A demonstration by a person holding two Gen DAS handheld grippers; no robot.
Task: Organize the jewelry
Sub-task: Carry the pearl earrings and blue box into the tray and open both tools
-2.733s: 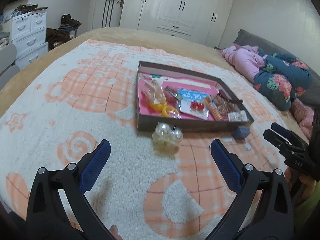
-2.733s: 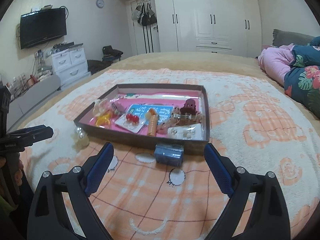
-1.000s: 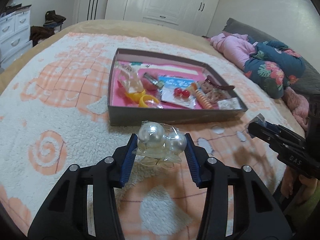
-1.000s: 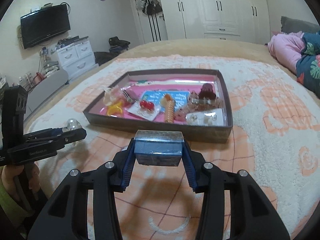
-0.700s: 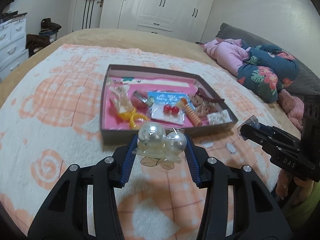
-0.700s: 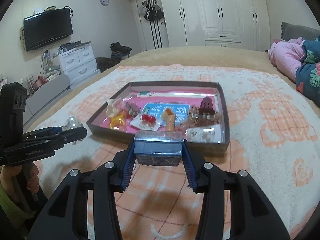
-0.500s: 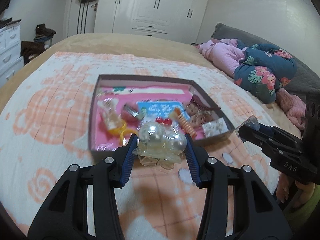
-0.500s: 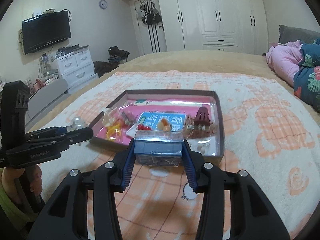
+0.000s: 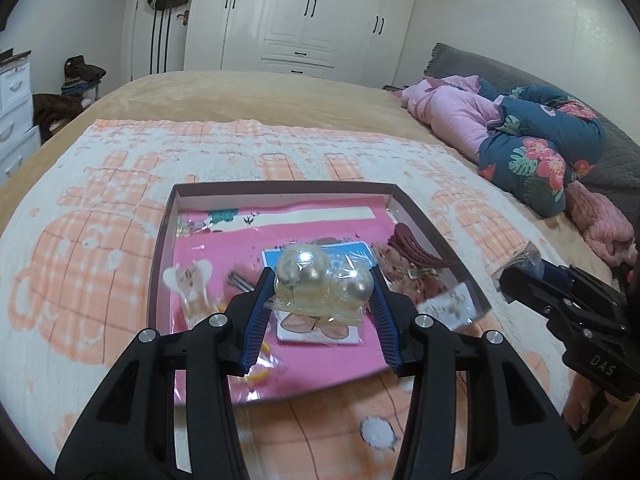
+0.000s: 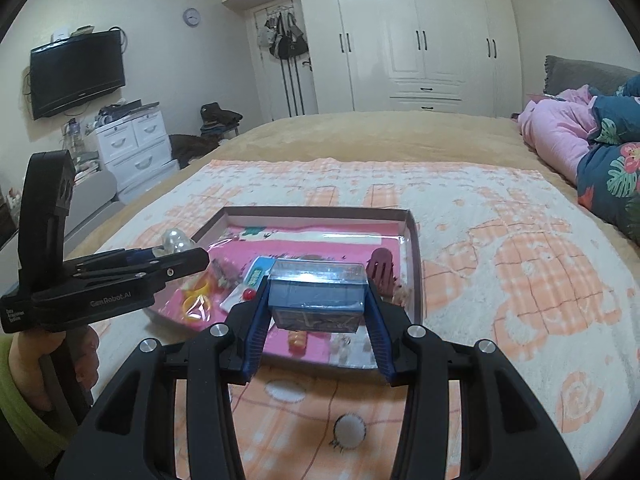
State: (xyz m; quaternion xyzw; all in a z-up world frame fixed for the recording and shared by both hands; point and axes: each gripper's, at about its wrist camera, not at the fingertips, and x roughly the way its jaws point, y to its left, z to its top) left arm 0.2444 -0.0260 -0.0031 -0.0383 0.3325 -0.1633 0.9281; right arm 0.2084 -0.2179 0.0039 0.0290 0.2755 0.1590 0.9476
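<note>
My left gripper (image 9: 322, 300) is shut on a clear packet of large pearl beads (image 9: 320, 276) and holds it above the near part of the pink-lined jewelry tray (image 9: 160, 240). My right gripper (image 10: 318, 300) is shut on a small clear box with a blue insert (image 10: 318, 296) and holds it above the tray's near right part (image 10: 414, 240). The tray holds several packets, hair clips and rings. The left gripper also shows at the left of the right wrist view (image 10: 176, 258), the right gripper at the right of the left wrist view (image 9: 520, 272).
The tray lies on a white and orange blanket (image 9: 80, 264) on a bed. Pink and floral bedding (image 9: 520, 136) is piled at the far right. White wardrobes (image 10: 420, 40), a drawer unit (image 10: 136, 140) and a wall TV (image 10: 76, 72) stand beyond the bed.
Both grippers closed on their items on the blanket, lifted them, and have moved forward and up over the tray.
</note>
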